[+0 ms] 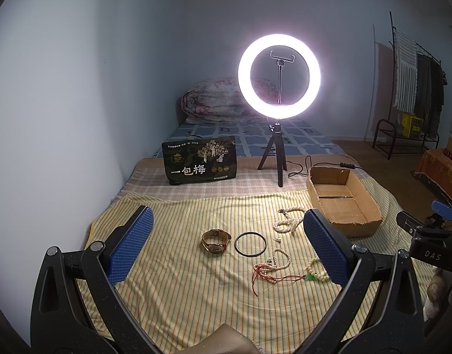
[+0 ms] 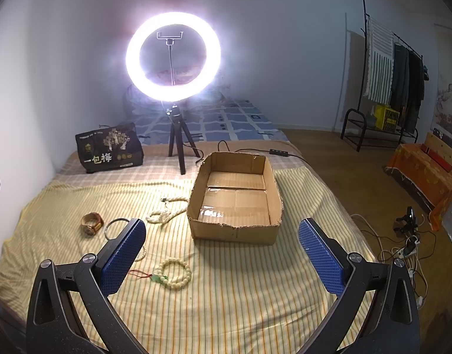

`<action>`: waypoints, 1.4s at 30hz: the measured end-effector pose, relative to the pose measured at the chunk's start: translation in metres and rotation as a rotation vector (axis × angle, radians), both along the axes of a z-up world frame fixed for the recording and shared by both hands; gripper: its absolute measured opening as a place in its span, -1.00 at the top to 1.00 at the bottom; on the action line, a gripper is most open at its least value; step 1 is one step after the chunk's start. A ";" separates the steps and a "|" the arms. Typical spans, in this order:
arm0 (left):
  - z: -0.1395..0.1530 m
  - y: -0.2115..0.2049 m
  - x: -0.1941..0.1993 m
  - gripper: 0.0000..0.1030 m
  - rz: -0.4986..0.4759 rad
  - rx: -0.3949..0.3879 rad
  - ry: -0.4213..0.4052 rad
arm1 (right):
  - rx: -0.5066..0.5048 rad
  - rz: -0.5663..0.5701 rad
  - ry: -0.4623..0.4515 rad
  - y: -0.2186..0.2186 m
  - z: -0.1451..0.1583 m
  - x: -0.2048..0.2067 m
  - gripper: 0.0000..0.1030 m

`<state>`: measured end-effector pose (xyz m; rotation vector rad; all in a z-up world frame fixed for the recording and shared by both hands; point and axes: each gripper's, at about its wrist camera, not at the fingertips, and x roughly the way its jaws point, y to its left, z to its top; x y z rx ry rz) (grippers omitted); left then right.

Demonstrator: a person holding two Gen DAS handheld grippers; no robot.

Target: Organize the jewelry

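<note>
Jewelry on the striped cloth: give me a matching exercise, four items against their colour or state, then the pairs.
Items:
1. watch
2. bangle
3. cardboard box
4. bead bracelet

Descriptions:
A. empty, open at the top
B. cream beads with a green charm
C. gold case, brown strap
D. thin dark ring lying flat

Pairs: 1-C, 2-D, 3-A, 4-B

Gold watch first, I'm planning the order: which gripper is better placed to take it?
Left, probably. The gold watch lies between the open left gripper fingers; the open right gripper faces the cardboard box.
</note>
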<state>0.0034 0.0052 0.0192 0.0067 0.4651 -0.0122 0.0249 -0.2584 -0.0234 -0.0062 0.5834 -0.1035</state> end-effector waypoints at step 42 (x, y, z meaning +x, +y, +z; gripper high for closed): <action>-0.041 0.026 0.038 -1.00 0.042 -0.012 0.146 | -0.027 0.096 0.117 -0.006 -0.046 0.028 -0.99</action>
